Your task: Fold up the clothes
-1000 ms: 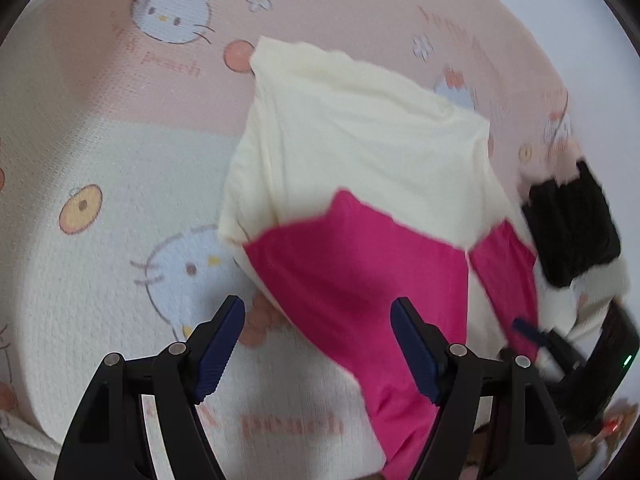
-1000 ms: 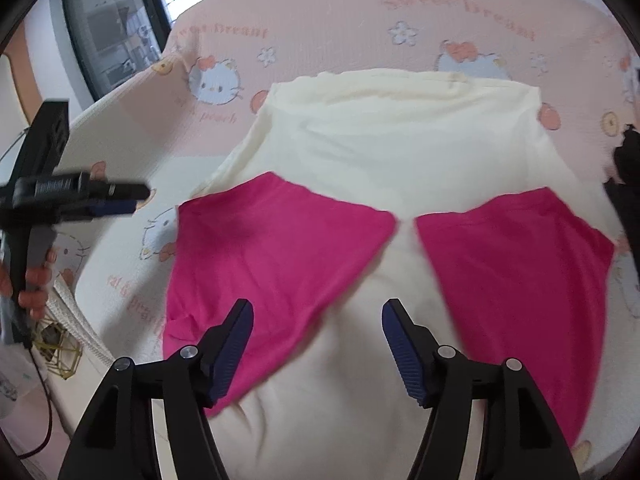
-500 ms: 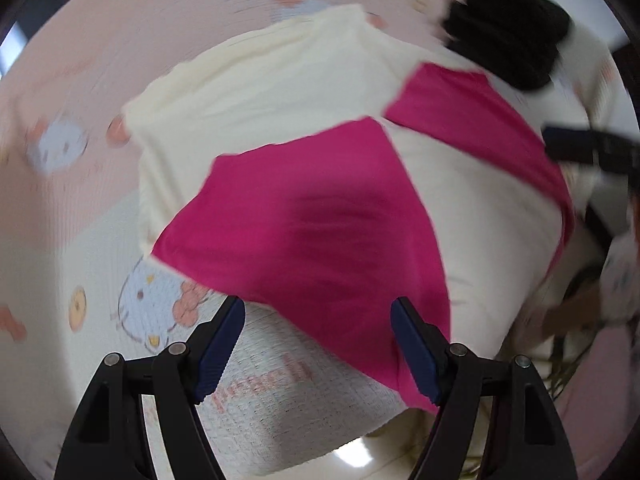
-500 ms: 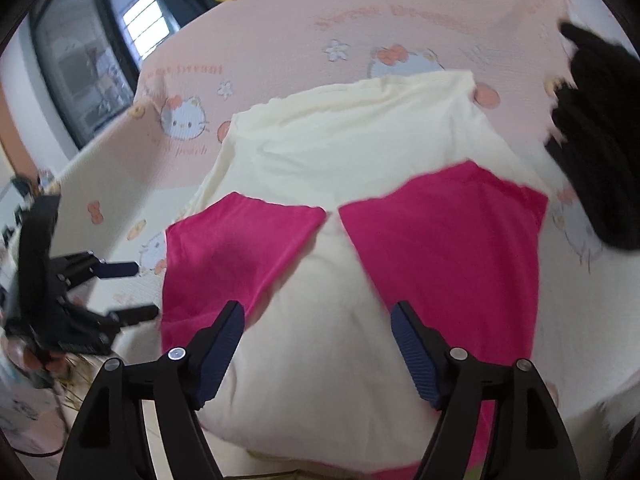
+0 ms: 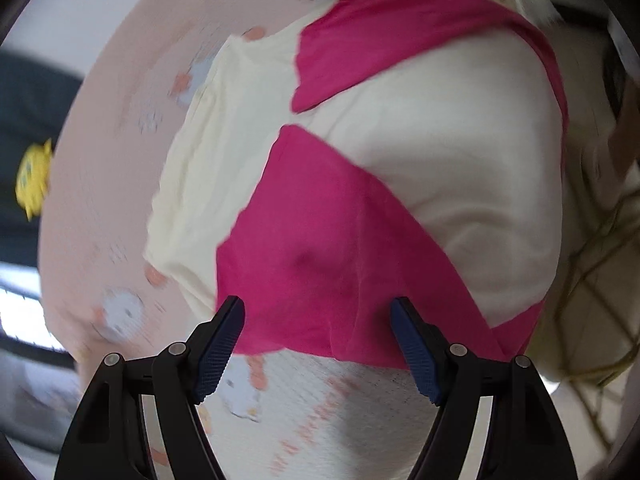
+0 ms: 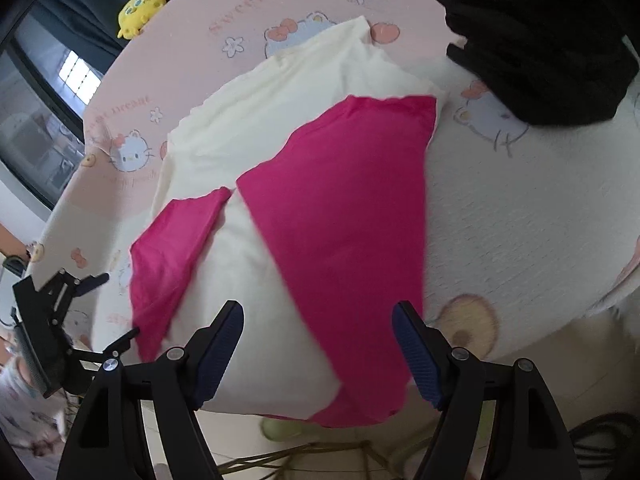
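Observation:
A cream shirt with two bright pink sleeves lies flat on the cartoon-cat blanket, both sleeves folded in over the body. My right gripper is open above the shirt's near end, with the larger pink sleeve ahead between its fingers. The smaller sleeve lies to the left, beside my left gripper. In the left wrist view my left gripper is open over the end of a pink sleeve; its pads do not press the cloth. The cream body spreads beyond.
A black garment is heaped at the far right of the blanket, close to the shirt's corner. A yellow plush toy sits beyond the far edge. A gold wire frame stands off the near edge, where the shirt's end overhangs.
The left gripper has rolled and swung round to the shirt's left side, over the pink sleeve's end. The right gripper has shifted right, in front of the other sleeve, its jaws slightly wider.

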The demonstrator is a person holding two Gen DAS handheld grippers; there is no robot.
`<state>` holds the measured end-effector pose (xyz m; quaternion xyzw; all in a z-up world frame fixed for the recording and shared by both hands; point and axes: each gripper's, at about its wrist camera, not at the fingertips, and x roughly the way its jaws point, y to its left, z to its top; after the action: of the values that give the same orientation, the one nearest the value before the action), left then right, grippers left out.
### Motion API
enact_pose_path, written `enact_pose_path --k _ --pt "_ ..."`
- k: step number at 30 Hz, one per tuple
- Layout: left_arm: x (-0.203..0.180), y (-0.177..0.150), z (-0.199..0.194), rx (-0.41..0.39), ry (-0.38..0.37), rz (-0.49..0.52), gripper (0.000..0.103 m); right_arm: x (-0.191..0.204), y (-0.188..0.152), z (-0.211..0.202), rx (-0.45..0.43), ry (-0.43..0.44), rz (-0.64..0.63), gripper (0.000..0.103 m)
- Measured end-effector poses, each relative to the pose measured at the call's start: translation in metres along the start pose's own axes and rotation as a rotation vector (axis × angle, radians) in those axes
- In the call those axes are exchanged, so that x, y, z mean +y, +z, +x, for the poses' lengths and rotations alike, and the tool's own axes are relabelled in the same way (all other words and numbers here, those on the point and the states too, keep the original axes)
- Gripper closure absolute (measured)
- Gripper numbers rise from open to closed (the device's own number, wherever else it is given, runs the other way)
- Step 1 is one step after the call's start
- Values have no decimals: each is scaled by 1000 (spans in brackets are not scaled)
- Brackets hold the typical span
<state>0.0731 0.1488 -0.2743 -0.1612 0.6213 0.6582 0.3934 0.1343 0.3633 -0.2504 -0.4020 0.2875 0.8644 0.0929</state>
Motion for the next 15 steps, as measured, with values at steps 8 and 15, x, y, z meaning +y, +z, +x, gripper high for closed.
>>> enact_pose_path --k 8,15 --pt "-27 -11 -7 -25 95 294 29 -20 -7 10 58 76 57 27" --pt "-60 -39 -14 -106 200 607 29 -41 -20 15 123 91 141 27"
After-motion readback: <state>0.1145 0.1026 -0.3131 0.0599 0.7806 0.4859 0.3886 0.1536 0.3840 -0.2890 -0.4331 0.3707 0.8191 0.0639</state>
